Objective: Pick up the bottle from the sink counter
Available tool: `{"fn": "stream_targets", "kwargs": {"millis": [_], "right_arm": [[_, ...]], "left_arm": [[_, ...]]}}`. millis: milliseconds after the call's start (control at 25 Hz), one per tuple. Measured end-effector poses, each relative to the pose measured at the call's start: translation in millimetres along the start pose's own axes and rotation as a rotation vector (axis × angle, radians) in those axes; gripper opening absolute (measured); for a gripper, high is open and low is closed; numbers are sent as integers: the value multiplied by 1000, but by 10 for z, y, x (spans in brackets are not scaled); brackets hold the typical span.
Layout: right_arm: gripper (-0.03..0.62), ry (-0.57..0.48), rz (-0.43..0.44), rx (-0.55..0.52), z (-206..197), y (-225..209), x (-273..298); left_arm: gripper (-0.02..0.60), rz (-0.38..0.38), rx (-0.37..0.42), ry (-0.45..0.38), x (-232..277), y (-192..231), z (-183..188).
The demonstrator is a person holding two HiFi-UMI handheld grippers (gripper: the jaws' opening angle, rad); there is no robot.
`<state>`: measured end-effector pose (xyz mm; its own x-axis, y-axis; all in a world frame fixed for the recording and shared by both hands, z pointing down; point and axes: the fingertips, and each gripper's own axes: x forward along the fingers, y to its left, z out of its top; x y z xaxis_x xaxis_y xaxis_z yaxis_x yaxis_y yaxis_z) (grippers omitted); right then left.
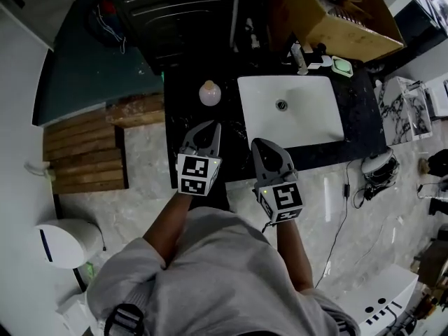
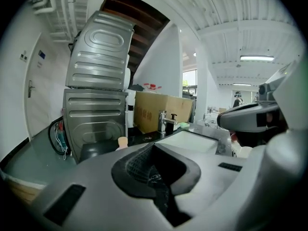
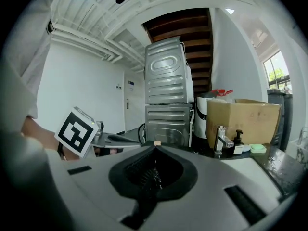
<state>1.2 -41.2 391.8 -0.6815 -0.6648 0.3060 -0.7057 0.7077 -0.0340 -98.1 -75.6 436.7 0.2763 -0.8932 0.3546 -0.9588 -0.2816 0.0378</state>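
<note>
- The bottle stands upright on the dark tabletop, just left of the white sink and near its far left corner.
- It is on the far side of my left claw, almost straight ahead of the tips and clearly apart from them.
- My right claw sits to the right of the left one, over the near edge of the tabletop. The bottle lies far and to the left of it, farther off than from the left claw.
- From overhead I see mostly the bottle's pale, rounded top, so its body and any label are hard to make out.
- In the left gripper view only the bottle's upper part rises above the claw's grey body, left of the tips. The rest is cut off.
- In the right gripper view just a small pale cap peeks over the claw's tip.
- The left claw is fully closed, tips together, with nothing between them and touching nothing.
- The right claw is also closed, holds nothing, and is clear of the sink and the bottle.
- Farther back are a faucet and a cardboard box.
</note>
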Motion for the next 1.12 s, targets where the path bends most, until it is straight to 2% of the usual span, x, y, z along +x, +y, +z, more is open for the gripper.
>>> {"fn": "stream_targets", "kwargs": {"millis": [280,400,600,760,1120], "right_arm": [[9,30,14,19,-35,-116,307],[9,53,22,24,-88,-147,397],[9,115,48,21,-252,-159,504],[9,124,79,2,-216,-149,594],[9,186,116,-12,-445,-236,634]], "left_arm": [[14,-5,-3,9,227,246,-60],[14,16,21,16,334,368,-97],[14,38,-3,39,542,563,-252],[14,30,8,38,705,647,-318],[14,33,-2,55,866,754,-437]]}}
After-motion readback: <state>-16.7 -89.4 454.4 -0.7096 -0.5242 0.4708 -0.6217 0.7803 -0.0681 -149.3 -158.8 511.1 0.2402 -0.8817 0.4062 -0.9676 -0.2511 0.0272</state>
